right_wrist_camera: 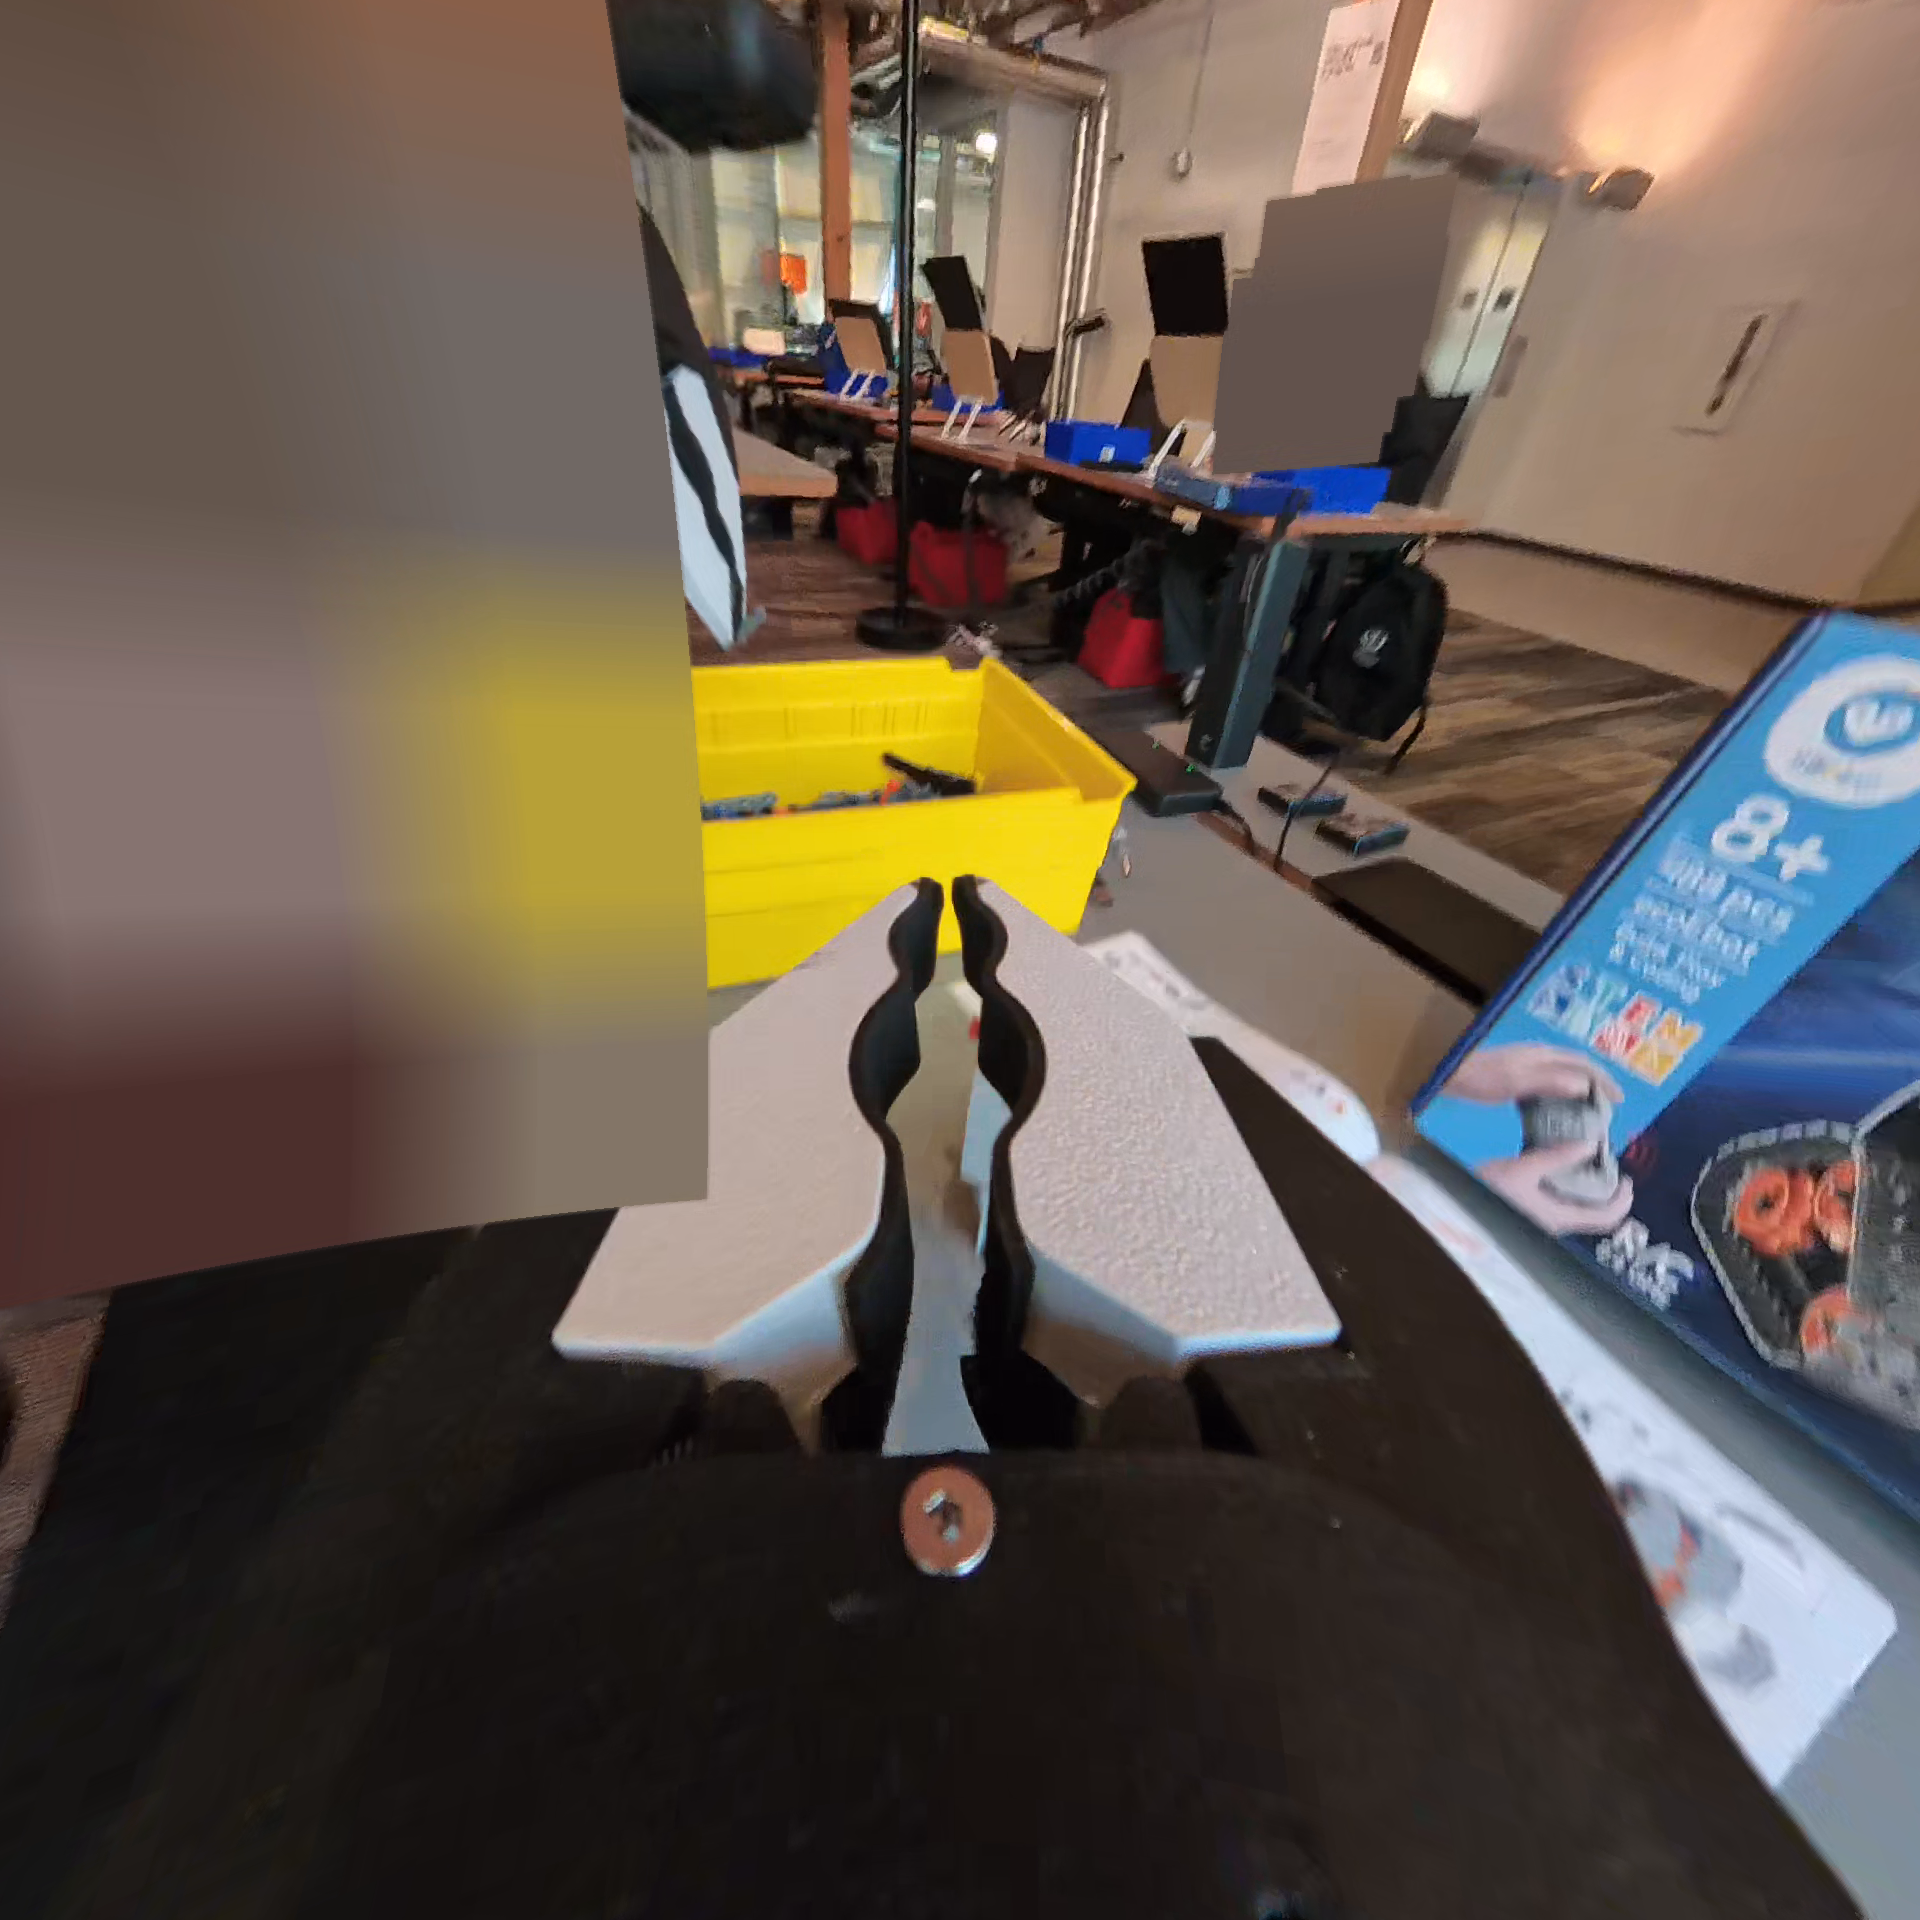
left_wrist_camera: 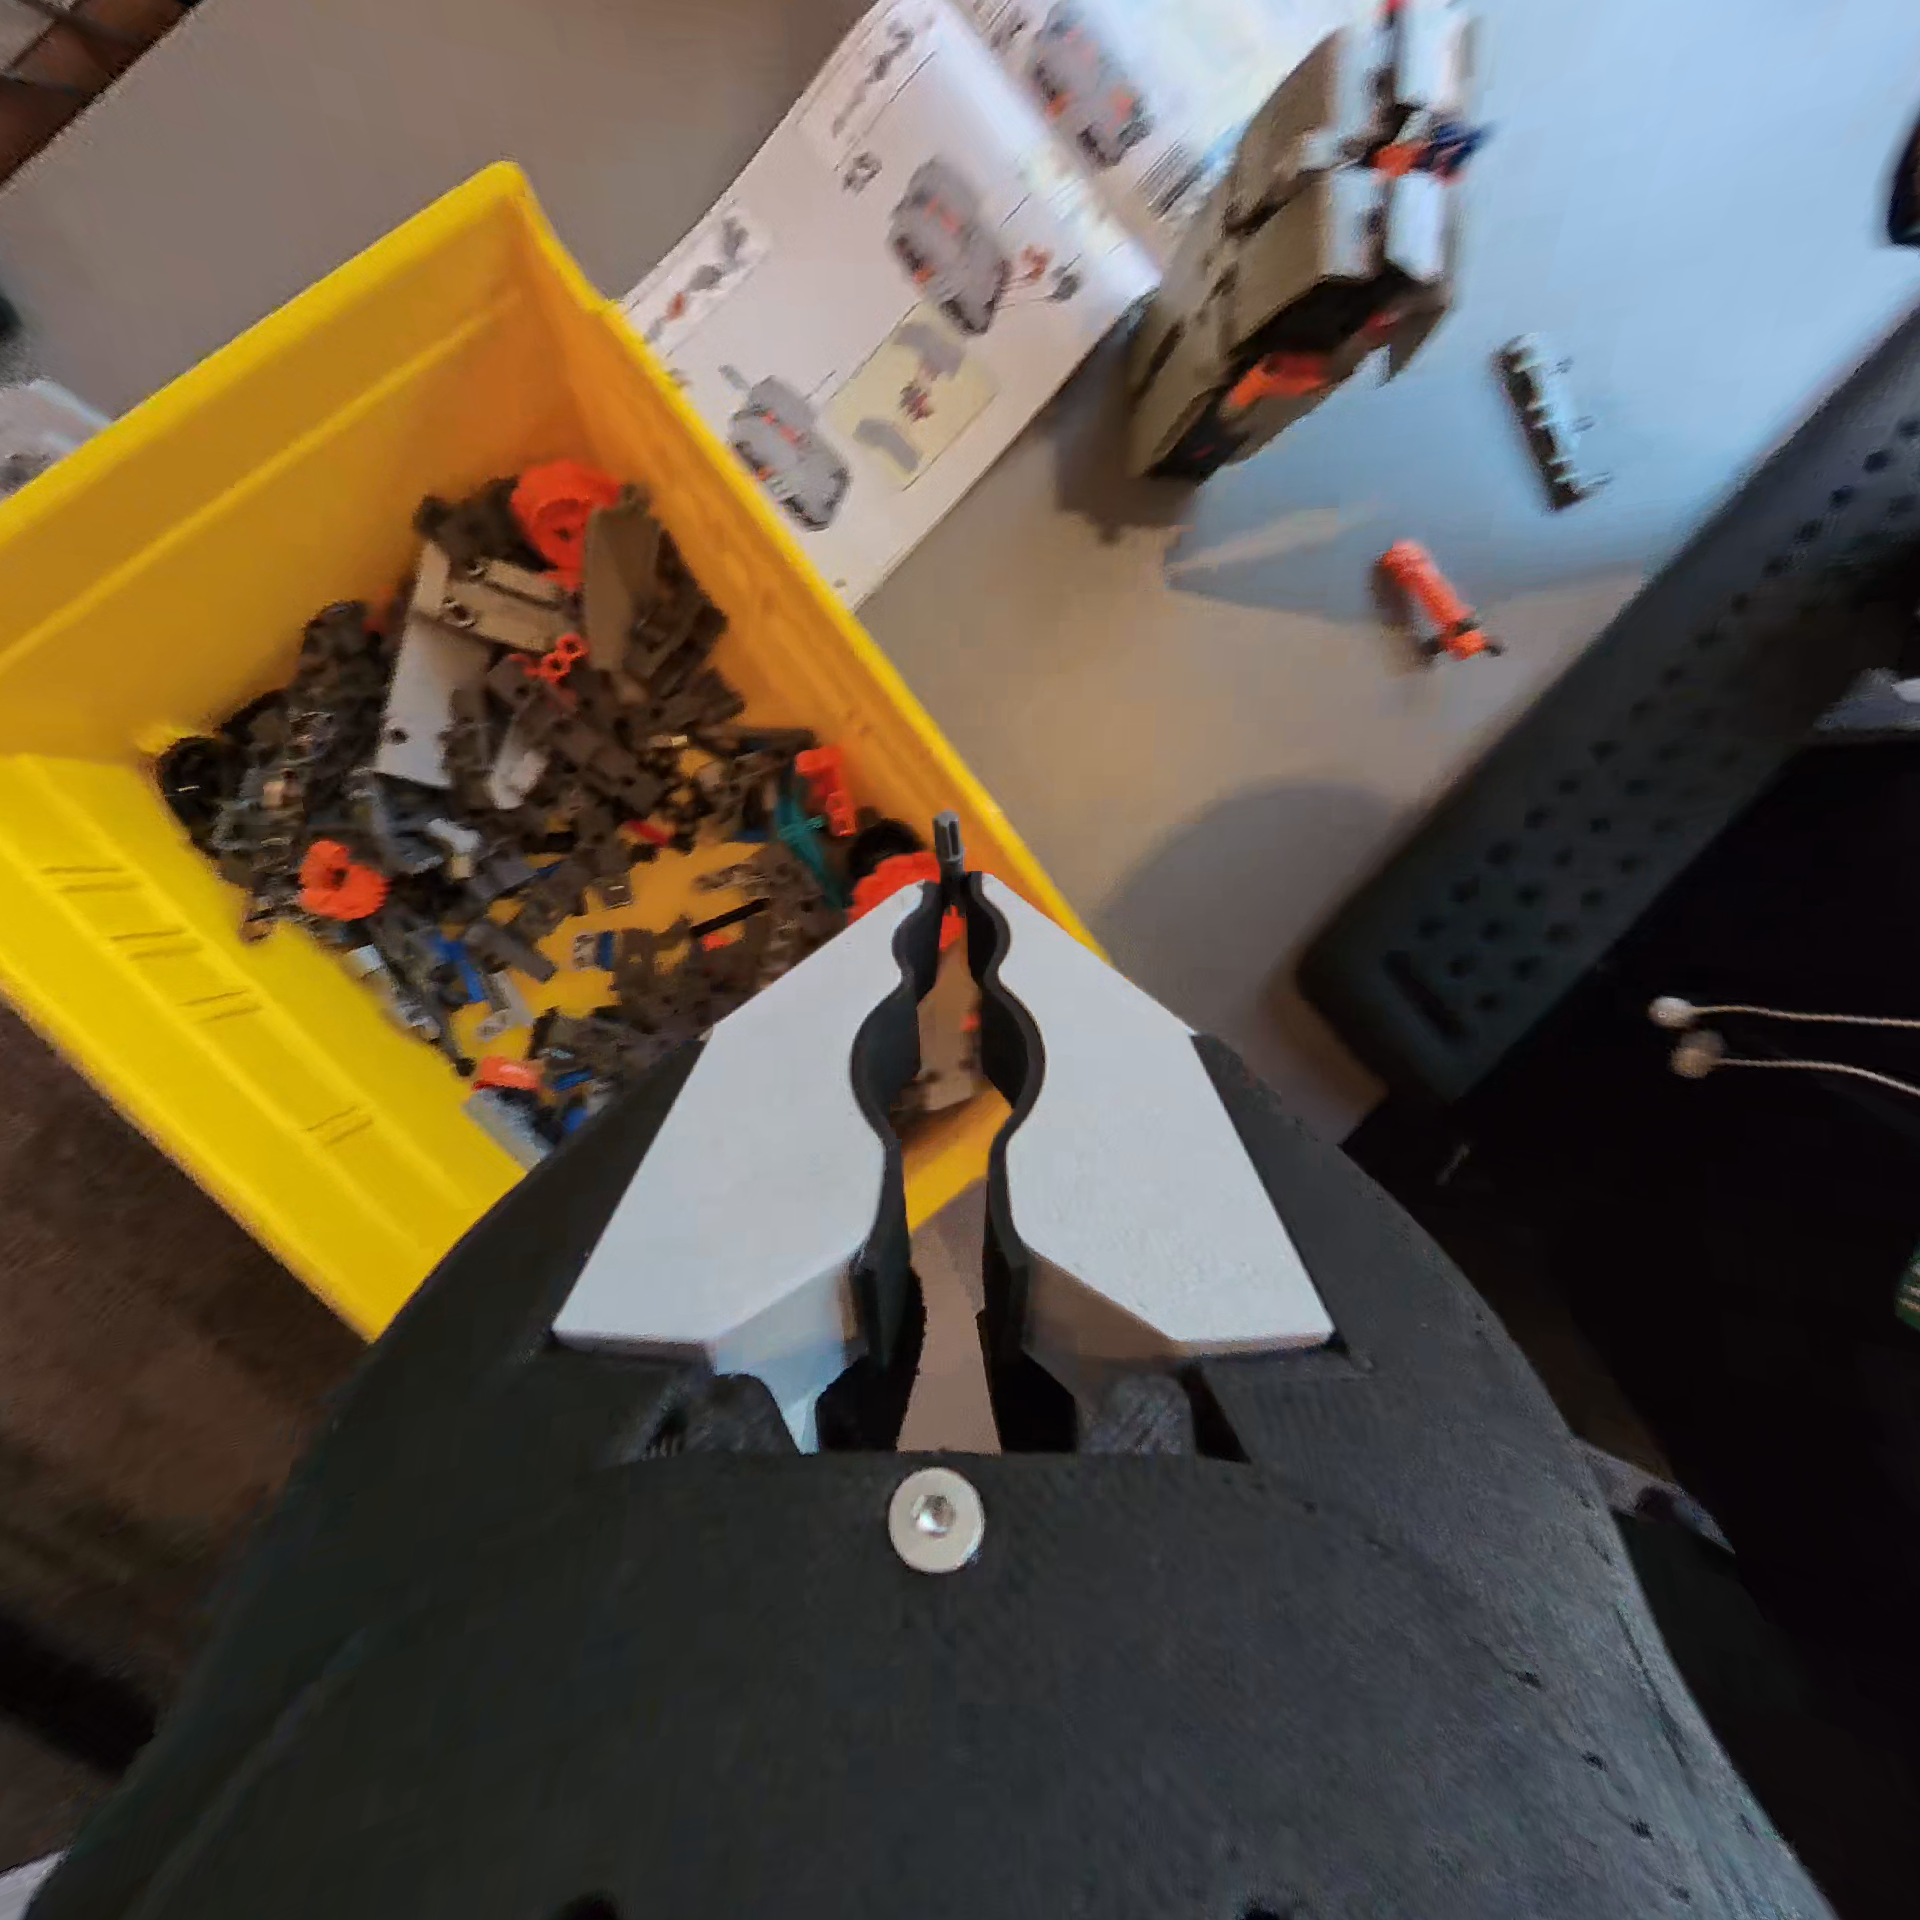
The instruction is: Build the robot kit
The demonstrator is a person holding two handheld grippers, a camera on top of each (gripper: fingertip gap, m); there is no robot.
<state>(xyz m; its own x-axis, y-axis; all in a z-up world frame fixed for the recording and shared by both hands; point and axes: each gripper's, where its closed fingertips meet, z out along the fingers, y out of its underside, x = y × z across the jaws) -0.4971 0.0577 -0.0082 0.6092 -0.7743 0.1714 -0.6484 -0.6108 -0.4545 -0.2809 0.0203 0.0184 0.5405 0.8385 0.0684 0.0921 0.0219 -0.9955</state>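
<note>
Two grippers: both seen from their own wrist cameras, white fingers with black wavy pads
left gripper (left_wrist_camera: pixel 951 883): tips pressed together on a small black pin (left_wrist_camera: pixel 948 840), pin sticks out past the tips
under left gripper: yellow bin (left_wrist_camera: pixel 343 343), tips sit over its near right corner
bin contents: loose building pieces (left_wrist_camera: pixel 499 790), mostly black and grey, some orange, a few blue
ahead-right of left gripper: open instruction booklet (left_wrist_camera: pixel 894 281) flat on grey table (left_wrist_camera: pixel 1195 748), just beside the bin
beyond booklet: part-built grey block model (left_wrist_camera: pixel 1299 281), blurred
right of left gripper: orange piece (left_wrist_camera: pixel 1429 603) and a grey toothed strip (left_wrist_camera: pixel 1543 421), apart on the table
right gripper (right_wrist_camera: pixel 948 889): tips nearly touching, thin gap, nothing between them
ahead of right gripper: same yellow bin (right_wrist_camera: pixel 904 831), near
right of right gripper: blue kit box (right_wrist_camera: pixel 1704 1039) leaning, booklet pages (right_wrist_camera: pixel 1756 1600) under it
</note>
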